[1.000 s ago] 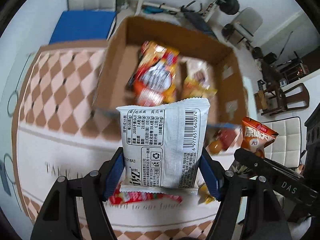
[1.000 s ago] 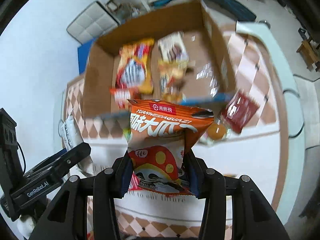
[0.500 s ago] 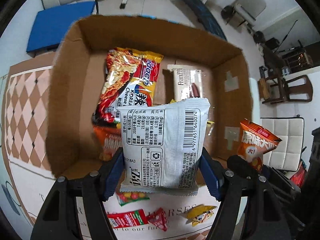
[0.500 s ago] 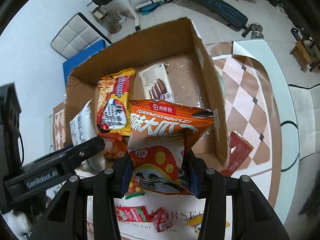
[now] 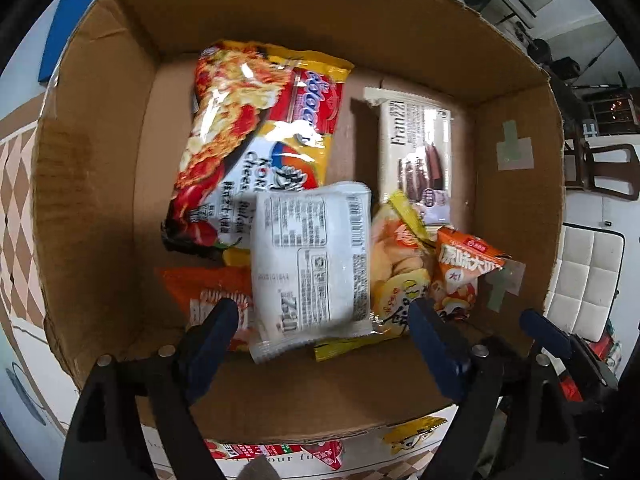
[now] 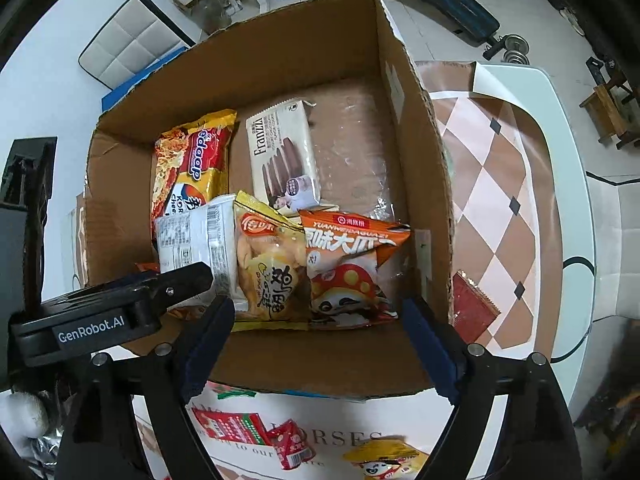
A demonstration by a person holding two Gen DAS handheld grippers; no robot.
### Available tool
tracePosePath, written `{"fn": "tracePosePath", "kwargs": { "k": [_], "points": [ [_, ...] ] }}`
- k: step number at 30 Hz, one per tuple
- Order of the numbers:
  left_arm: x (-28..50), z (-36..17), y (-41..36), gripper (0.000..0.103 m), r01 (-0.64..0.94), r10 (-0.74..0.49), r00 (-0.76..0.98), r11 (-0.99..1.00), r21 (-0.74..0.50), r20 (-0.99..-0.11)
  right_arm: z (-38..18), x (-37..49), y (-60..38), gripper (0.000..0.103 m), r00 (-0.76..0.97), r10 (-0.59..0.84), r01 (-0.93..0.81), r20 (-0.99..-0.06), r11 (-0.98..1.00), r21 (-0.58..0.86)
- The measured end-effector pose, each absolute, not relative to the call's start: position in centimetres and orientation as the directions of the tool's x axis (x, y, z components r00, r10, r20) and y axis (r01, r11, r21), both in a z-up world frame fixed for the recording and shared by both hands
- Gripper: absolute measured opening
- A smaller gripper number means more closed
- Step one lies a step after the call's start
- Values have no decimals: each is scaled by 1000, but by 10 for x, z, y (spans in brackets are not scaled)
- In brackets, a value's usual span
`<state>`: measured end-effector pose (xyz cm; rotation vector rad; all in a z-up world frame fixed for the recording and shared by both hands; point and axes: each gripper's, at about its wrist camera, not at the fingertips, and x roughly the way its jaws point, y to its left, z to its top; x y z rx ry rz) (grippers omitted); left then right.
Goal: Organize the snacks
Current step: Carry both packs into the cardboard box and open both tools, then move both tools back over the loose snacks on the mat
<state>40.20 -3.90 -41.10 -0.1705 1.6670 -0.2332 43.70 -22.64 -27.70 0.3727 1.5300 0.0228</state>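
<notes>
Right wrist view alone showed dark red sachet on checkered cloth outside cardboard box; left view alone showed orange bag under white packet. Left gripper jaws just opened wide, nothing gripped; white crinkly packet lay free in box. Right gripper jaws likewise just opened, empty; glossy orange seed packet lay by box right wall.

Left gripper: black frame, 2 dark-blue fingers, silver screws. Right gripper: same black build, blue fingers, silver screws. White "GenRobot.AI" marking on left gripper's side.
</notes>
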Motion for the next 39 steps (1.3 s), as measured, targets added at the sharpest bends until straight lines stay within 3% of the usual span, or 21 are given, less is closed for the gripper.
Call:
{"fn": "tracePosePath", "kwargs": {
  "k": [20,27,39],
  "points": [
    [344,-322,1,87,46,-155,189,988,-148,-970,-225,400,-210,91,139,151,141,-979,975,171],
    [300,-291,4,87,46,-72,340,997,-60,-938,-191,368,-202,91,209,133,109,-969,981,158],
    [238,-234,9,87,51,-70,483,997,-51,-873,-130,308,-194,91,345,135,94,-929,980,177]
  ]
}}
